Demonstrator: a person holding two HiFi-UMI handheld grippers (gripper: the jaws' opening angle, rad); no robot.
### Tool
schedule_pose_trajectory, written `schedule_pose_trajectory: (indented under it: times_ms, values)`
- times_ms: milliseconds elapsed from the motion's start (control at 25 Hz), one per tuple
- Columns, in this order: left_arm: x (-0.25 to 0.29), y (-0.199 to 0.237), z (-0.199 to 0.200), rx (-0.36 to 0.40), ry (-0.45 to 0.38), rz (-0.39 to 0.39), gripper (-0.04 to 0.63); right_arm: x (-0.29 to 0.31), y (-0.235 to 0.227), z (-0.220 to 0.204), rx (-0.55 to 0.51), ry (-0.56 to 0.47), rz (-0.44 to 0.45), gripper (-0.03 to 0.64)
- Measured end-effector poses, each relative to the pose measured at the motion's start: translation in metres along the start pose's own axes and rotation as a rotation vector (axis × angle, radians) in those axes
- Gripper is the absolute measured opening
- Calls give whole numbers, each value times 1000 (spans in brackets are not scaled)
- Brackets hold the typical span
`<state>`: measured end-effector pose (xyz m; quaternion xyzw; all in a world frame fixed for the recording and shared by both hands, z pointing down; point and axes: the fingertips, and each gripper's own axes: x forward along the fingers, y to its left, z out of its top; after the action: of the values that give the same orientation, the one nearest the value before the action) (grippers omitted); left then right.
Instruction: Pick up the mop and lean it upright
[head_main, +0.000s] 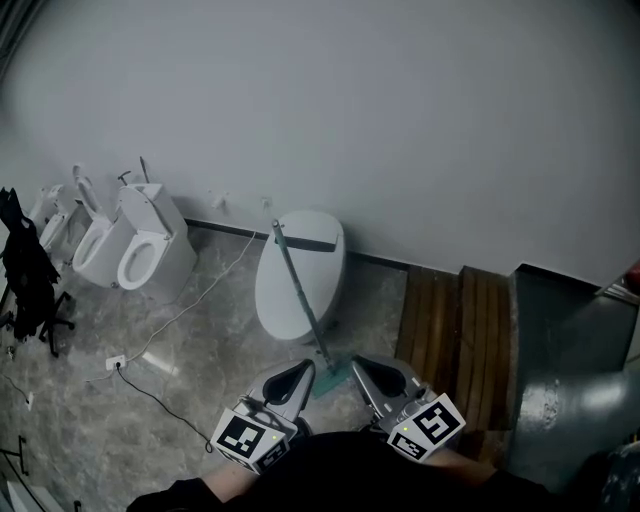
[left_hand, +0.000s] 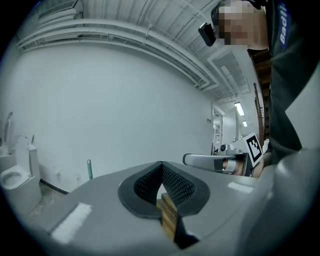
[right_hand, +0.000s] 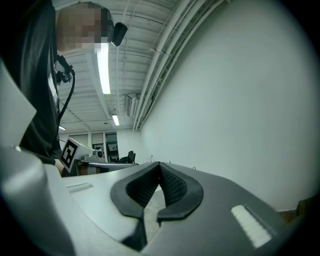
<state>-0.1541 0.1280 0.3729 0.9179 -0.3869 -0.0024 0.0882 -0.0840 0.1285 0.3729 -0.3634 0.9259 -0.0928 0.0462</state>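
Observation:
The mop (head_main: 302, 295) has a thin teal handle. It stands tilted, its top against the white wall, across a white oval panel (head_main: 275, 290); its teal head (head_main: 335, 376) rests on the floor. My left gripper (head_main: 297, 378) and right gripper (head_main: 368, 372) hover low on either side of the mop head, both shut with nothing between the jaws. In the left gripper view the left gripper (left_hand: 161, 166) points level at the wall, and the handle's top (left_hand: 90, 169) shows beyond it. The right gripper (right_hand: 159, 166) also points level, pads meeting at the tips.
Several white toilets (head_main: 148, 250) stand along the wall at the left, next to a black chair (head_main: 28, 275). A cable with a power strip (head_main: 117, 362) lies on the stone floor. Wooden slats (head_main: 450, 320) and a metal duct (head_main: 560, 395) are at the right.

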Motion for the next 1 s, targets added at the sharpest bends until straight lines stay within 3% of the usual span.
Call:
schedule_pose_trajectory:
  times_ms: [440,720,800,1000]
  values:
    - [18,1,-16,-10,41,108,15,-26,-23,0,46,-12,41,5]
    - [33,-15,-26,-22,51,135,15,-49,-40,-1,54,-17,54,5]
    - [37,-17,-30,-22,49,136,56,-56,-46,-2,57,-16,45,5]
    - [45,1,-33,-26,52,167,72,-62,-53,-2,58,-10,29,6]
